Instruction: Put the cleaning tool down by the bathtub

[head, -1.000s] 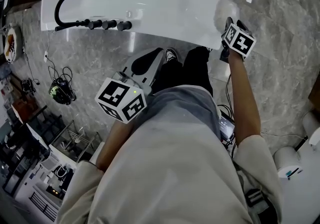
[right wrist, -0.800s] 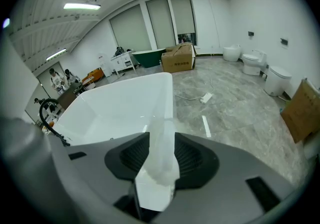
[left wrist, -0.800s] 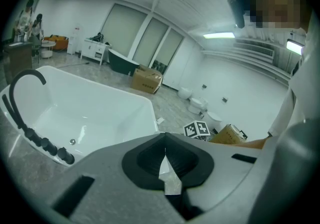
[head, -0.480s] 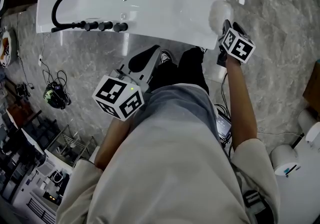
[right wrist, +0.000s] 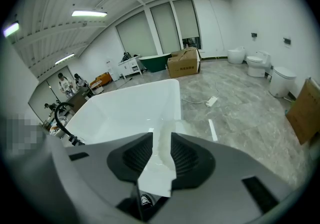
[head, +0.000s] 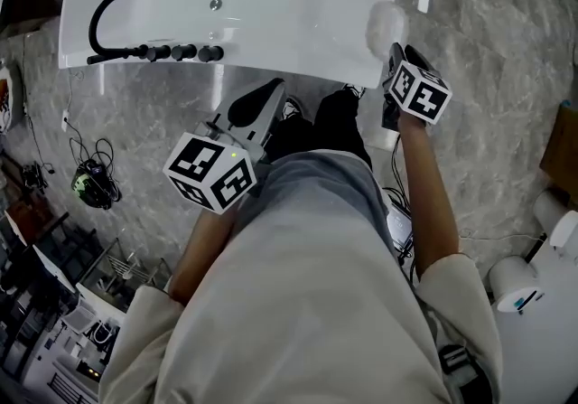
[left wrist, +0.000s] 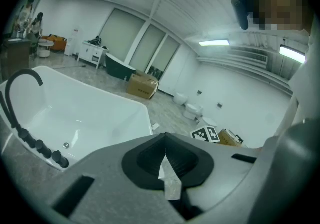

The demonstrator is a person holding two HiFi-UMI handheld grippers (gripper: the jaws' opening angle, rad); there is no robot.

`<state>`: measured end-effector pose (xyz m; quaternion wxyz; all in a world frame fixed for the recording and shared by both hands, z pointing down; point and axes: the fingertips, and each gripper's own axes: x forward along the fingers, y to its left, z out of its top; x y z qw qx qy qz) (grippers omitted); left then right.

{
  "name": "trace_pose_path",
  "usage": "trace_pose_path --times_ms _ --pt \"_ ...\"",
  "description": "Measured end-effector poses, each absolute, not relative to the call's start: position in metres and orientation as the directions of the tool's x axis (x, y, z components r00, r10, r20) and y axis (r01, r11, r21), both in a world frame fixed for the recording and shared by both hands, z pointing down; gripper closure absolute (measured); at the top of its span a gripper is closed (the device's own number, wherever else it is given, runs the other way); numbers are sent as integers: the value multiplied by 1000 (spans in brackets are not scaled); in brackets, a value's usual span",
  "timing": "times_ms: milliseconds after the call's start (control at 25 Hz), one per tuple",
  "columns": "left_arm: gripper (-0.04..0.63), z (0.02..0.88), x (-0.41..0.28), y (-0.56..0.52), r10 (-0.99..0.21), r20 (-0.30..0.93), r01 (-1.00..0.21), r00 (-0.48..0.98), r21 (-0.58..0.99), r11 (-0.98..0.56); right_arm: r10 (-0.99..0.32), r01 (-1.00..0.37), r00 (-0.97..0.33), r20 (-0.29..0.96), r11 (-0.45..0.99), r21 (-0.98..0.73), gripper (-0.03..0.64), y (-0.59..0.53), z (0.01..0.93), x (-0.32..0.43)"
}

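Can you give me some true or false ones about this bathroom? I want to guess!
1. The white bathtub has a black curved faucet at one end. True.
2. The right hand-held gripper has nothing between its jaws. False: the white fluffy cleaning tool is between them, and the jaws are closing on it.
3. The left hand-held gripper has its jaws together with nothing between them. True.
4. The bathtub is full of water. False: no water shows, and its small round drain lies bare.
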<state>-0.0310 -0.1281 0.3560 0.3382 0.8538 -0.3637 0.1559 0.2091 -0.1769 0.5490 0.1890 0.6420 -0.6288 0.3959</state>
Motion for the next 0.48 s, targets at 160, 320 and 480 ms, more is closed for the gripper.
trace_pose_path --times_ms 160,320,480 --pt "591 353 -30 -125 -513 502 -717 697 466 -518 -670 -956 -119 733 -124 -267 517 -169 536 203" --pt "591 350 -33 -123 -510 488 -706 708 469 -532 -687 -953 -130 715 -112 -281 522 -164 523 194" --pt "591 346 -36 -121 -510 475 -697 717 473 -538 -706 -947 -138 694 -112 -302 529 -155 506 188"
